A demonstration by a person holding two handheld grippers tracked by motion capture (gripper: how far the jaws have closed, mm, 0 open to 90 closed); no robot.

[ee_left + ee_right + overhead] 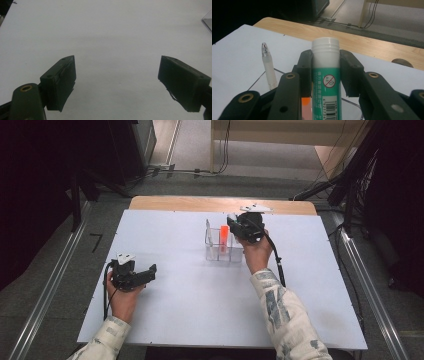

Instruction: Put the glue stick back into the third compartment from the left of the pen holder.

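Clamping a green-and-white glue stick (pixel 326 82) upright between its jaws, the right gripper (pixel 239 227) hovers over the clear organizer (pixel 223 251) near the table's (pixel 180 320) far edge. A pen (pixel 268 68) and an orange item (pixel 224 234) already stand inside; the stick likely still needs lowering. The left gripper (pixel 117 82) rests released near the left edge, with bare surface around it.

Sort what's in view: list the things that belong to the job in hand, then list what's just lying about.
In the job:
- right claw, shut on the glue stick
- clear organiser
- orange item in it
- translucent pen standing in it

Lying about:
- left claw, open over bare table
- floor cables
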